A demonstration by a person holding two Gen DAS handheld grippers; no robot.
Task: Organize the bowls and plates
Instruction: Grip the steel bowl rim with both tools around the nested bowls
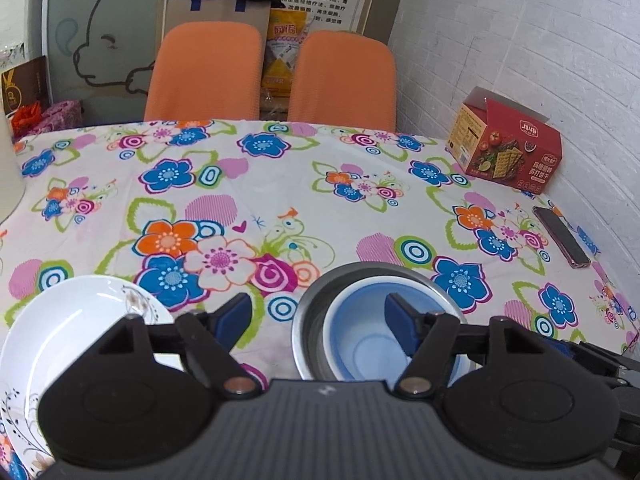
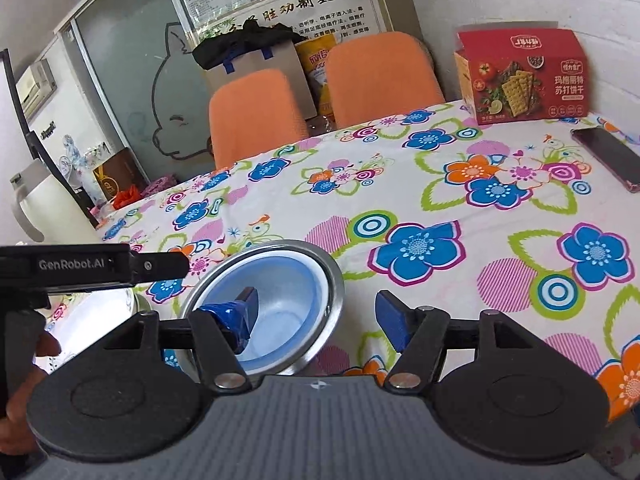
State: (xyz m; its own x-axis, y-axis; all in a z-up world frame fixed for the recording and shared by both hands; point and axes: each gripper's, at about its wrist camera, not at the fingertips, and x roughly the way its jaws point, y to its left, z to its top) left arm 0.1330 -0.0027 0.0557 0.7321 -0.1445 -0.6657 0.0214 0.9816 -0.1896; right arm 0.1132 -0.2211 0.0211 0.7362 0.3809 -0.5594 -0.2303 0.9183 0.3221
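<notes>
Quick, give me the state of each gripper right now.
Left gripper: open, holding nothing, above the blue bowl.
Right gripper: open, holding nothing, beside the steel bowl.

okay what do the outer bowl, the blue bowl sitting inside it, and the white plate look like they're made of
Outer bowl: likely stainless steel, its grey rim shiny and reflective.
Blue bowl: probably plastic, with a soft, matte, even colour; glazed ceramic can't be ruled out.
White plate: looks like glazed ceramic or porcelain, glossy white with a printed floral pattern.

The flowered desk [image 1: 280, 184] lies open across its middle and far side. Near the front edge sit a white plate [image 1: 72, 320] and nested bowls [image 1: 360, 320]. A cracker box [image 1: 506, 152] and phone [image 1: 560, 236] block the right edge.
</notes>
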